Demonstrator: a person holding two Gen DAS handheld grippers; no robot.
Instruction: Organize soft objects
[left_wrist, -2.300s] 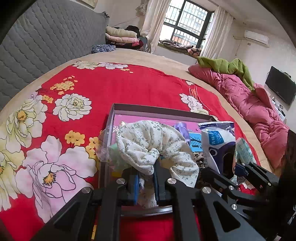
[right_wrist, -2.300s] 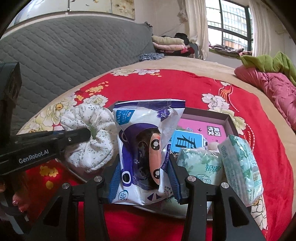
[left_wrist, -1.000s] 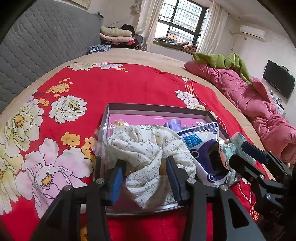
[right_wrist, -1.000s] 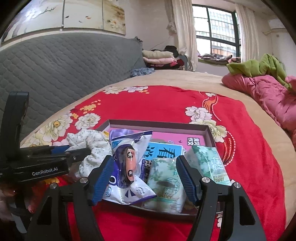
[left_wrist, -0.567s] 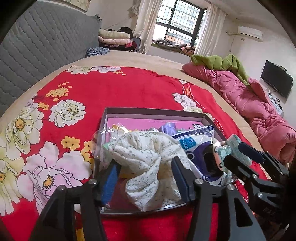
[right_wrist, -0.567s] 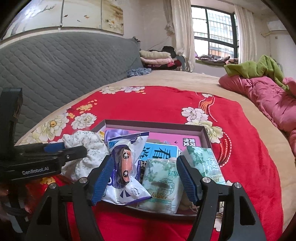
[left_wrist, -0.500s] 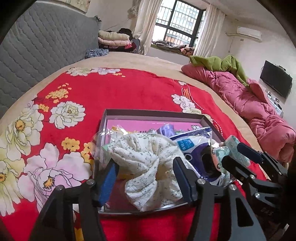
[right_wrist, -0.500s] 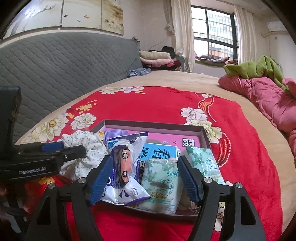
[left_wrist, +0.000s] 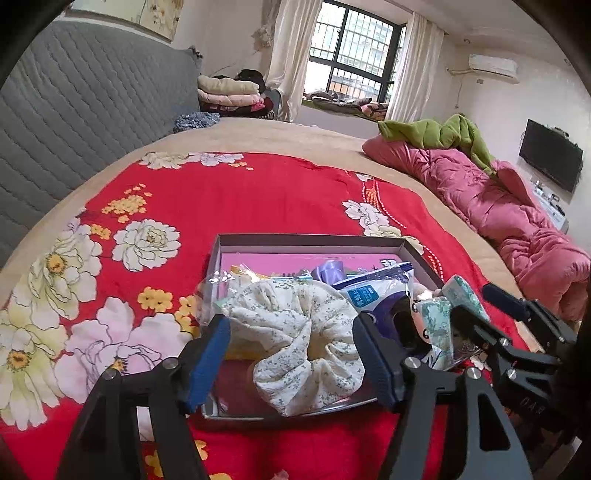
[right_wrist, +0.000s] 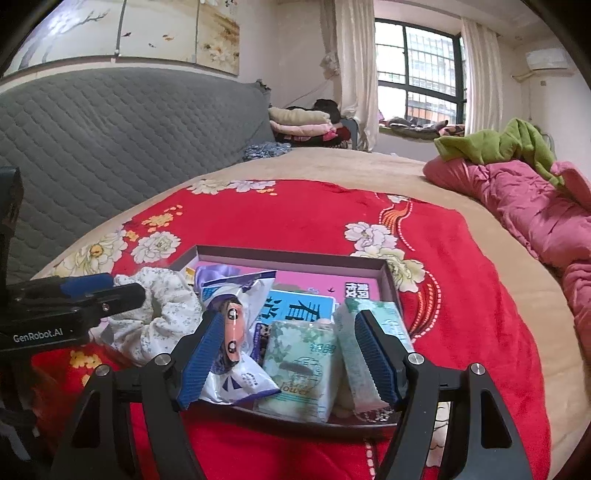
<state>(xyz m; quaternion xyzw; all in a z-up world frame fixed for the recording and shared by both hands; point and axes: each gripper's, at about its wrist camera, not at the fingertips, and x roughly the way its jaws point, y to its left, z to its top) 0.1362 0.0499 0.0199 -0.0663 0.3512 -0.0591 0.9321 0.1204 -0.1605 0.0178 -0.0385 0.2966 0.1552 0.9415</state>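
A shallow brown box (left_wrist: 310, 242) with a pink floor sits on the red flowered bedspread. A white floral scrunchie (left_wrist: 295, 339) lies in its near left part, also in the right wrist view (right_wrist: 162, 317). A white-and-purple plastic packet (right_wrist: 236, 332) lies beside it, with green tissue packs (right_wrist: 299, 365) to the right. My left gripper (left_wrist: 291, 358) is open, its jaws either side of the scrunchie and apart from it. My right gripper (right_wrist: 288, 354) is open above the packet and tissue packs, holding nothing.
A grey quilted headboard (right_wrist: 110, 140) runs along the left. A pink quilt (left_wrist: 498, 206) and a green cloth (left_wrist: 436, 136) lie at the right of the bed. Folded blankets (left_wrist: 229, 92) are stacked by the window. A wall television (left_wrist: 550, 158) hangs at far right.
Both grippers opened, letting the scrunchie and the plastic packet drop into the box, then drew back and up a little from the box.
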